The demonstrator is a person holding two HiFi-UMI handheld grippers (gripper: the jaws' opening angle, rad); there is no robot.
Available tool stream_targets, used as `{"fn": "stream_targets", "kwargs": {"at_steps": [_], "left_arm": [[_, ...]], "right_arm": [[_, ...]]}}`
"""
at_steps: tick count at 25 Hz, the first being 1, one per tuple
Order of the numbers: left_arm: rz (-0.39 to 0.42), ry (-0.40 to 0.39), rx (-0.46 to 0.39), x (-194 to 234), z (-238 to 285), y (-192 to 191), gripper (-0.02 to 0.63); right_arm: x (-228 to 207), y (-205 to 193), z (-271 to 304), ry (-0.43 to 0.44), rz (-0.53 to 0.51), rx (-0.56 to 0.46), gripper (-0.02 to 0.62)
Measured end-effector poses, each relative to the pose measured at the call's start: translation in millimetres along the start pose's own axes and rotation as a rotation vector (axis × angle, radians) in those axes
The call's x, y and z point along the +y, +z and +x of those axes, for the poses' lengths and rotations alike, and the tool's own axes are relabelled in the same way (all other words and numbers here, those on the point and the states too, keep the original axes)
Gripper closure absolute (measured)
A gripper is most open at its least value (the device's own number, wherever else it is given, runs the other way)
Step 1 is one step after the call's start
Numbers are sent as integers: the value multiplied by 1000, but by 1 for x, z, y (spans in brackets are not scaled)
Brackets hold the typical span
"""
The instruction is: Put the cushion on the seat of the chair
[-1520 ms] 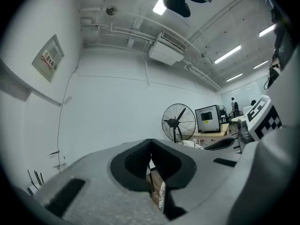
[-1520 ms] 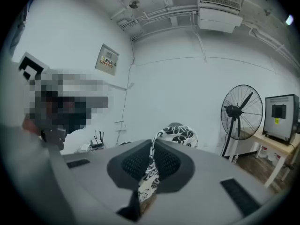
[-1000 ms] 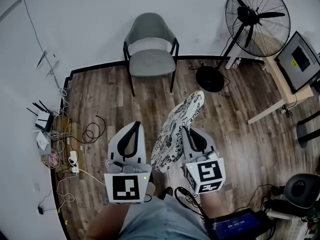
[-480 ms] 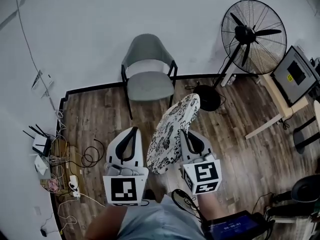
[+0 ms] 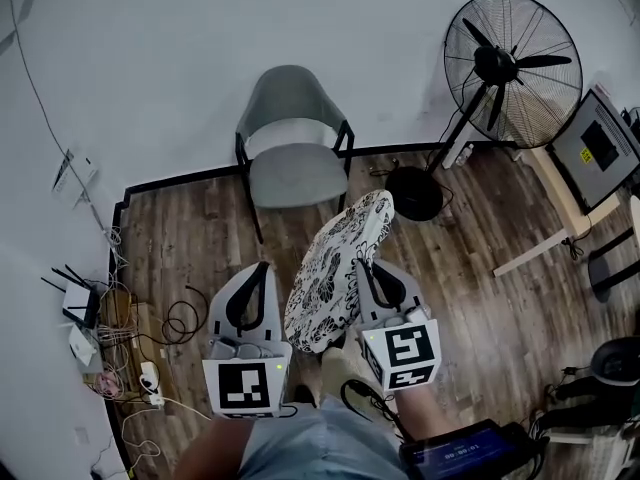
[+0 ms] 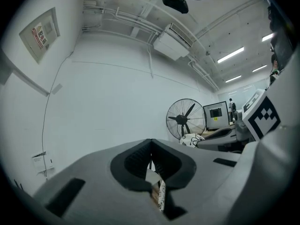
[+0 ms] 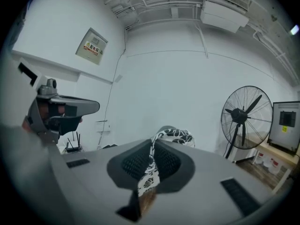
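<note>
The grey chair [image 5: 291, 133] stands against the white wall with its seat [image 5: 297, 176] bare. A round white cushion with a black flower print [image 5: 335, 268] hangs on edge above the wood floor, its far end short of the seat. My right gripper [image 5: 360, 260] is shut on the cushion's right rim; in the right gripper view the printed cloth [image 7: 150, 165] runs between the jaws. My left gripper [image 5: 263, 268] is beside the cushion on its left, jaws shut and holding nothing [image 6: 150, 142]. The cushion's top [image 6: 192, 139] shows at right in the left gripper view.
A tall standing fan [image 5: 510, 58] with a round base [image 5: 413, 193] is right of the chair. A desk with a monitor [image 5: 600, 143] is at far right. Routers and loose cables [image 5: 100, 318] lie along the left wall. A tablet [image 5: 460, 458] sits at my right hip.
Both grippers and the cushion have moved forward toward the chair, which now sits lower and nearer in the head view. The right gripper's hold on the cushion is unchanged.
</note>
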State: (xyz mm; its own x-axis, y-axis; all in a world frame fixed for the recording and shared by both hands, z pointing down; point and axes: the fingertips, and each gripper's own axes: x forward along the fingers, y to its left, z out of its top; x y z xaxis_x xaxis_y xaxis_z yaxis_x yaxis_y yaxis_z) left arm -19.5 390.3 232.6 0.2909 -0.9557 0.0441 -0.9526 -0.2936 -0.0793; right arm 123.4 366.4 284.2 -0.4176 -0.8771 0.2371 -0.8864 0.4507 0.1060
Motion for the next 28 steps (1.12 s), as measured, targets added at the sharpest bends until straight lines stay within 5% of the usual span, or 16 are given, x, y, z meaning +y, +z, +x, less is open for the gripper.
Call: {"fn": "stream_targets", "kwargs": {"at_steps": [14, 28], "left_arm": [[27, 14, 130, 10, 175, -33, 597], [67, 104, 90, 27, 292, 4, 597]], "right_arm": [[-103, -25, 138, 46, 59, 77, 575], [-179, 24, 250, 137, 20, 9, 575]]}}
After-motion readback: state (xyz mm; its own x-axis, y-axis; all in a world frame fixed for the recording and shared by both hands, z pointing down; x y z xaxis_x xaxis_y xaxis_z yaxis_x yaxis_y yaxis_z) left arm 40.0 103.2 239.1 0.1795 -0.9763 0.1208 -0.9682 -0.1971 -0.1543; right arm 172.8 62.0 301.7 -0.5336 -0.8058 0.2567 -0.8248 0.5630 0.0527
